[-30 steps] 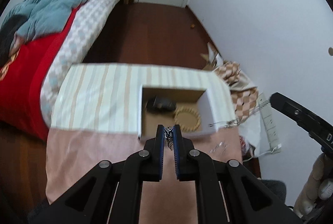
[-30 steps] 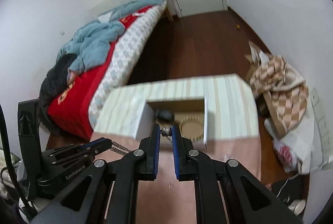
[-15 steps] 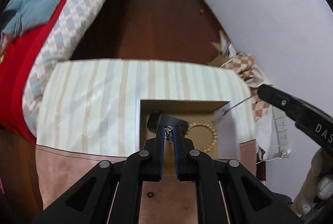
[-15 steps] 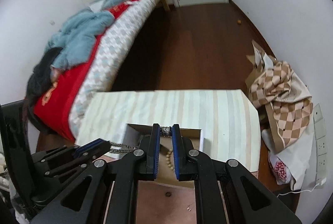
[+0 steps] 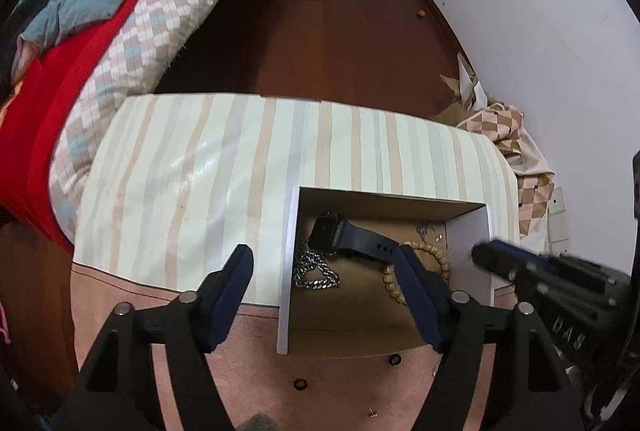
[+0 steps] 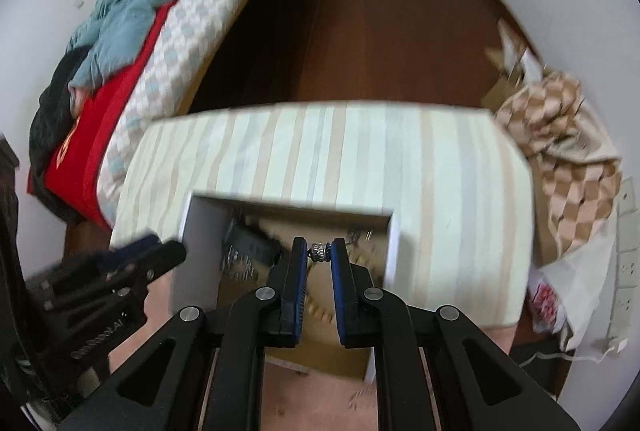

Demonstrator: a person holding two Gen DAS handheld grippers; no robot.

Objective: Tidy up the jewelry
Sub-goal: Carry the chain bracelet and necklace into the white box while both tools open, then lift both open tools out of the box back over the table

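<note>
Left gripper is seen with its jaws opening wide and nothing pinched between them; the silver chain is lying loose in the cardboard box, directly under and between the spread fingers, beside the black watch and the wooden bead bracelet. So that piece looks delivered.

Right gripper is clamped on a small silver bead charm, held crosswise right at the fingertips. It's pointed steeply down, and the box's open interior is lined up straight ahead and below the tips, nearer the right wall. The frame is blurred, so how far the tips are above the box floor can't be told. A drop is probably all that's needed, with the left gripper sitting off to the side by the left wall.
</note>
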